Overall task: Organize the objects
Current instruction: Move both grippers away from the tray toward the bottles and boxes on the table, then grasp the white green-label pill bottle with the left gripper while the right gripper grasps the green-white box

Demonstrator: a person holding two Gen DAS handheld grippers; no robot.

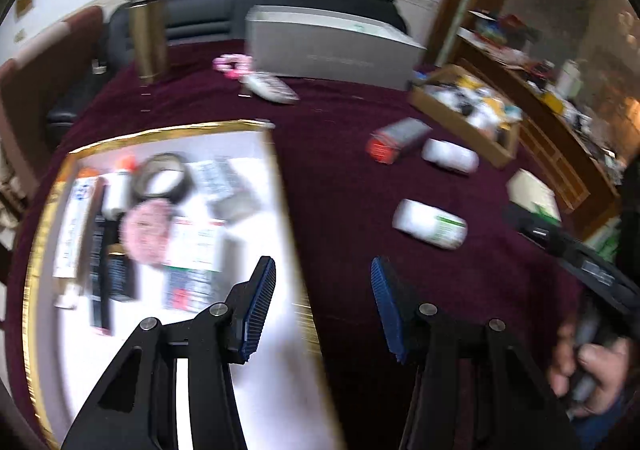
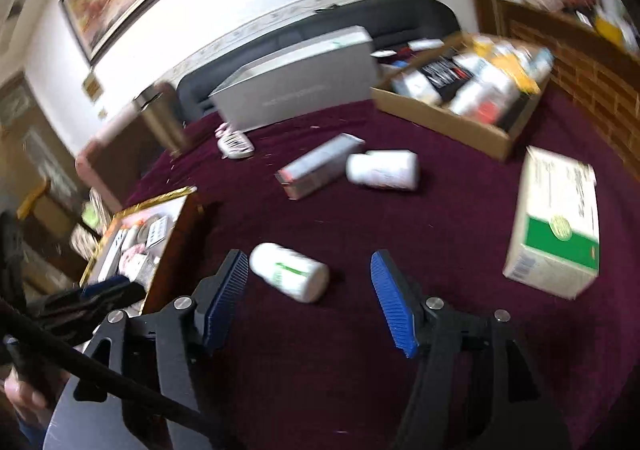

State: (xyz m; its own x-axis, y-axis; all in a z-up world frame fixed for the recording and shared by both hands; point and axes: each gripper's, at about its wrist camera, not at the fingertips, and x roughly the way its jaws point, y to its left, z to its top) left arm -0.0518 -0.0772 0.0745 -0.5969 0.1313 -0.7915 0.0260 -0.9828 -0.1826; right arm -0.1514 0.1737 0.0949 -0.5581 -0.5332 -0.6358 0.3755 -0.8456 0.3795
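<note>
A gold-rimmed white tray (image 1: pixel 256 390) (image 2: pixel 176 195) holds several small items: tubes, a tape roll, a pink puff, packets. On the maroon cloth lie a white bottle with a green label (image 1: pixel 430 224) (image 2: pixel 290 276), a second white bottle (image 1: pixel 450 156) (image 2: pixel 382 169), a grey box with a red end (image 1: pixel 398 139) (image 2: pixel 320 166) and a white-green carton (image 2: pixel 554 226) (image 1: pixel 532 194). My left gripper (image 1: pixel 320 302) is open and empty over the tray's right rim. My right gripper (image 2: pixel 310 300) is open and empty, close to the green-label bottle, which lies by its left finger.
A cardboard box (image 2: pixel 444 118) (image 1: pixel 460 122) full of items stands at the back right. A long grey box (image 1: pixel 332 46) (image 2: pixel 296 90), a remote (image 1: pixel 272 88) (image 2: pixel 236 144), a pink ring (image 1: pixel 232 64) and a tall gold cylinder (image 1: pixel 148 34) stand at the back. Wooden shelving (image 1: pixel 560 130) is on the right.
</note>
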